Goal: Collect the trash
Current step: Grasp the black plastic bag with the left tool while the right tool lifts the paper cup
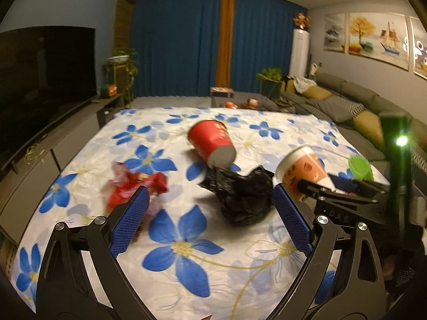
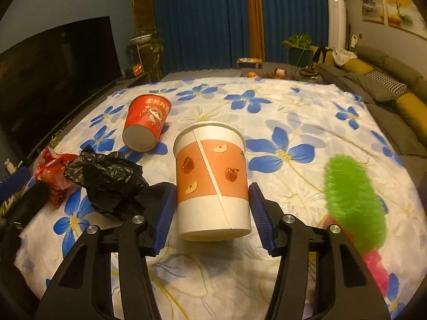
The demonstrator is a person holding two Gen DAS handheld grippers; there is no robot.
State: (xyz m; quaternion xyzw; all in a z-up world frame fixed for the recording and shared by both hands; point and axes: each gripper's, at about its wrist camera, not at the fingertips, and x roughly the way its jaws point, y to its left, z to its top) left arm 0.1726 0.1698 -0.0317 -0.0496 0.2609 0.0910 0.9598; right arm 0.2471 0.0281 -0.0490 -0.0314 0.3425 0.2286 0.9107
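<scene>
R gripper (image 2: 212, 208) has the white/orange paper cup (image 2: 212, 178) between its fingers (image 2: 166, 213); blue pads sit right at the cup's lower sides. L pad looks touching, R pad is at the wall or a hair off, so can't tell if it's truly clamped. The cup tilts w/ its rim away from the fingers and its base toward the camera, just over the floral cloth (image 2: 280, 106) covering the surface.

Ahead-left of the R fingers: red cup (image 2: 146, 122) on its side, base facing the camera, apart from the orange cup. Just left of the R gripper's L finger: crumpled black plastic bag (image 2: 106, 181), w/ a red wrapper (image 2: 53, 170) touching its far-left side. Right of the R fingers: fuzzy green brush (image 2: 352, 200) w/ pink handle, on the cloth, not touching the cup.

L gripper (image 1: 210, 216) has its fingers (image 1: 130, 221) wide apart, nothing between the pads but bare cloth. The black bag sits just ahead, toward the R finger. The red wrapper, blurred, is right at the L fingertip; contact unclear. The red cup lies further ahead, between the two fingers' lines. The orange cup is off past the R finger, w/ the other gripper on it.
</scene>
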